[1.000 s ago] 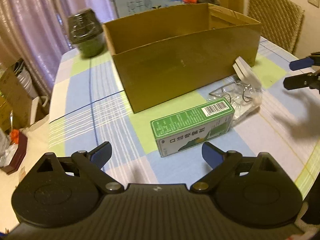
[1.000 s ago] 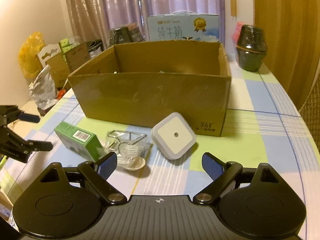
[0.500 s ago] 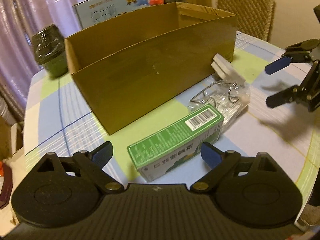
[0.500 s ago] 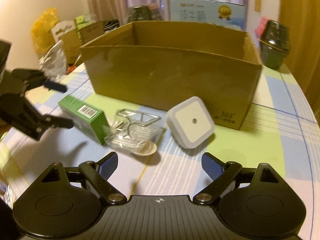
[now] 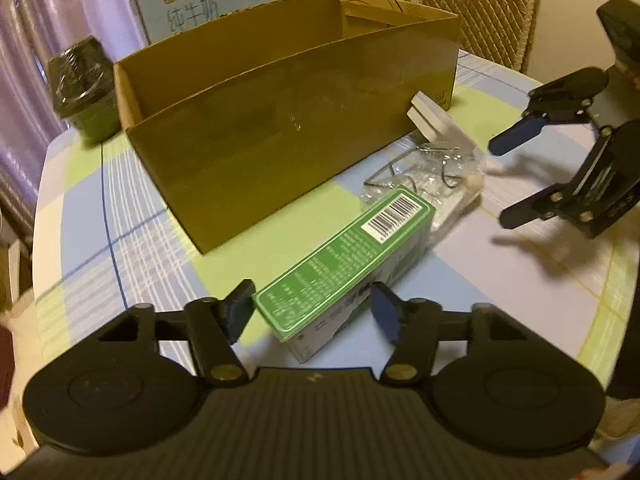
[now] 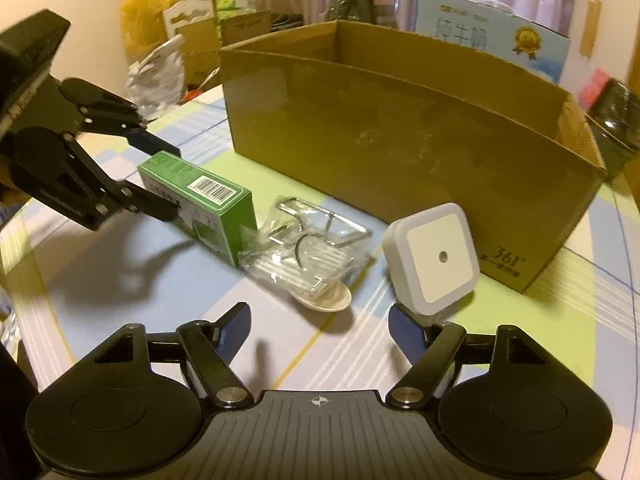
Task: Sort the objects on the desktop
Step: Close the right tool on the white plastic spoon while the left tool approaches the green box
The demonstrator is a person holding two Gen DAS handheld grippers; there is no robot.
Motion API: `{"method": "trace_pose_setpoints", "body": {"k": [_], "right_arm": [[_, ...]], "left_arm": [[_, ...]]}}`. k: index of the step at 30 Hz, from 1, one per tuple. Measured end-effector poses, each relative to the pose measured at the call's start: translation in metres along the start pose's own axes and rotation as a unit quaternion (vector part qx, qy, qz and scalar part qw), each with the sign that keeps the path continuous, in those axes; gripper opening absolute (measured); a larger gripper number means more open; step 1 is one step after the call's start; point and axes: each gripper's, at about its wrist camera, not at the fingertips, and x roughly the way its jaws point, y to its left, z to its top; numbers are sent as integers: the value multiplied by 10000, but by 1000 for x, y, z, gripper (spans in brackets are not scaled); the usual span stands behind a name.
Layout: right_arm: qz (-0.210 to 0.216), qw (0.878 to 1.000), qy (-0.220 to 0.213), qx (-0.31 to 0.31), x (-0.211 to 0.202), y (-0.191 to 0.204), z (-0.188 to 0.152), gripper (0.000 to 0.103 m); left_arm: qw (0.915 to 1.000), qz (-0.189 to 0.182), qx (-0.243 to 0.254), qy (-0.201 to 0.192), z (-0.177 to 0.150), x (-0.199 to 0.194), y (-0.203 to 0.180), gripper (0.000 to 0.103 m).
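Note:
A green box with a barcode (image 5: 344, 256) lies on the checked tablecloth, its near end between the fingers of my left gripper (image 5: 312, 308). Both fingers press against its sides, which the right wrist view confirms (image 6: 160, 176). Beyond it lies a clear plastic packet of wire hooks (image 5: 424, 176) (image 6: 316, 248), and past that a white square night light (image 6: 432, 256) (image 5: 430, 120) leans toward the open cardboard box (image 5: 288, 140) (image 6: 400, 140). My right gripper (image 6: 320, 324) (image 5: 516, 176) is open with nothing between its fingers, just short of the packet and the night light.
A dark green jar (image 5: 84, 96) stands at the table's far left corner. A blue milk carton (image 5: 208, 4) stands behind the cardboard box, and a wicker chair (image 5: 480, 8) beyond the table. Bags and cartons (image 6: 148, 12) are piled off the table's side.
My left gripper moved forward over the green box and its fingers closed in onto it. The right gripper came closer to the packet and the night light, staying open.

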Motion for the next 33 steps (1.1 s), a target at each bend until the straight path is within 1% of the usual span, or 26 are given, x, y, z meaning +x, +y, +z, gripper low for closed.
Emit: {"method": "trace_pose_setpoints", "body": {"k": [2, 4, 6, 9, 11, 13, 16, 19, 24, 27, 31, 33], "right_arm": [[69, 9999, 42, -113, 5, 1, 0, 71], [101, 9995, 69, -283, 12, 3, 1, 70], [107, 9992, 84, -377, 19, 3, 2, 68], [151, 9994, 121, -298, 29, -1, 5, 60], [199, 9994, 137, -260, 34, -2, 7, 52], [252, 9994, 123, -221, 38, -2, 8, 48], [283, 9995, 123, -44, 40, -4, 11, 36], [308, 9993, 215, 73, 34, -3, 10, 30], [178, 9983, 451, 334, 12, 5, -1, 28], [74, 9966, 534, 615, -5, 6, -12, 28], [-6, 9916, 599, 1145, -30, 7, -30, 28], [-42, 9903, 580, 1264, -43, 8, -41, 28]], "left_arm": [[9998, -99, -136, 52, -2, -6, -3, 51], [9992, -266, -254, 123, -4, -10, -8, 49], [9991, -393, -123, 128, -7, -13, -18, 49], [9990, -425, 26, 156, -9, -12, -29, 49], [9990, -418, 9, 146, -9, -10, -32, 49], [9990, -421, -56, 111, -9, -9, -32, 49], [9990, -421, -98, 72, -7, -10, -34, 49], [9991, -398, -75, 80, -5, -11, -41, 48], [9992, -362, 20, 169, -4, -12, -66, 48], [9993, -310, 67, 192, -6, -14, -86, 49], [9997, -137, -88, 203, -10, -15, -104, 49], [9996, 9, -238, 175, -12, -17, -108, 49]]}}
